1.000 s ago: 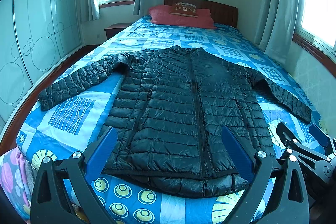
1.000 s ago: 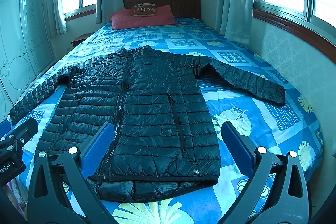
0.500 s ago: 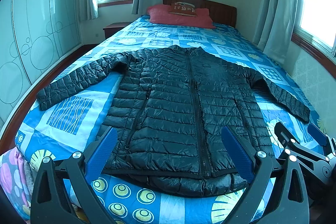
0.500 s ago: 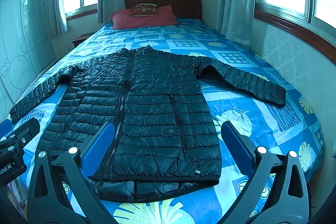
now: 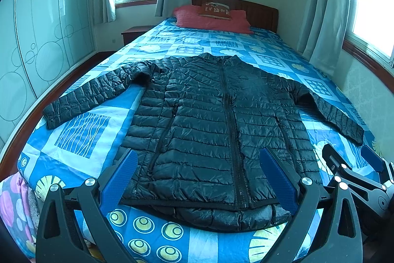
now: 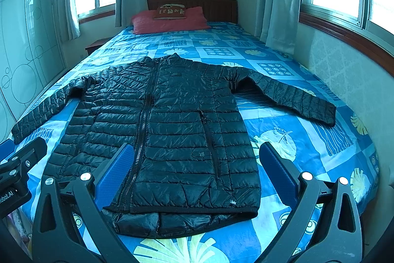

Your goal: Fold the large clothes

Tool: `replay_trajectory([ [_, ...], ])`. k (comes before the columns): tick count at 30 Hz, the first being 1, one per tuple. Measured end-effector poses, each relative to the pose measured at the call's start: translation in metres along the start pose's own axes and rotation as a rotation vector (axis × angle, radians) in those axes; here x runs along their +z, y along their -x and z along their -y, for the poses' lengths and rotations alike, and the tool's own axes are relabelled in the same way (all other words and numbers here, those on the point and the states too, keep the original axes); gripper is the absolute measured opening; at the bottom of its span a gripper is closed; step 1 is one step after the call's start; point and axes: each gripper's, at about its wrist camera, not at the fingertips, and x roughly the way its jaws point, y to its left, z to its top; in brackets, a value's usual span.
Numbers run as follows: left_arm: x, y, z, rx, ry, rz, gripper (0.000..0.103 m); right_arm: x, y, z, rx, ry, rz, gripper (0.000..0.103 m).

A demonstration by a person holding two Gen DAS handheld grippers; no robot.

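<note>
Left wrist: jacket (image 5: 209,130) flat on bed, beyond open left claw (image 5: 197,176).

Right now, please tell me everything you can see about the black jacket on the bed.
The black jacket is a long quilted puffer with a shiny, padded look. It lies flat, front up, on the blue patterned bedspread, collar toward the pillows, hem at the near edge. The front zipper is closed, with a zipped pocket on each side. Both sleeves spread outward. Only the bedspread touches it; neither gripper does.
</note>
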Motion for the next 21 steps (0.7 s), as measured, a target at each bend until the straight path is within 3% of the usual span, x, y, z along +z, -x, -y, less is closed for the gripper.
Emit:
replay_trajectory([
  [13,0.001,-0.001,-0.001,0.001,0.0,-0.002,0.098,0.002,-0.004,-0.006,0.01,0.002,-0.005,0.101],
  [21,0.009,-0.039,-0.026,0.041,0.073,-0.069,0.098,0.003,-0.048,0.025,0.06,-0.106,-0.076,0.101],
])
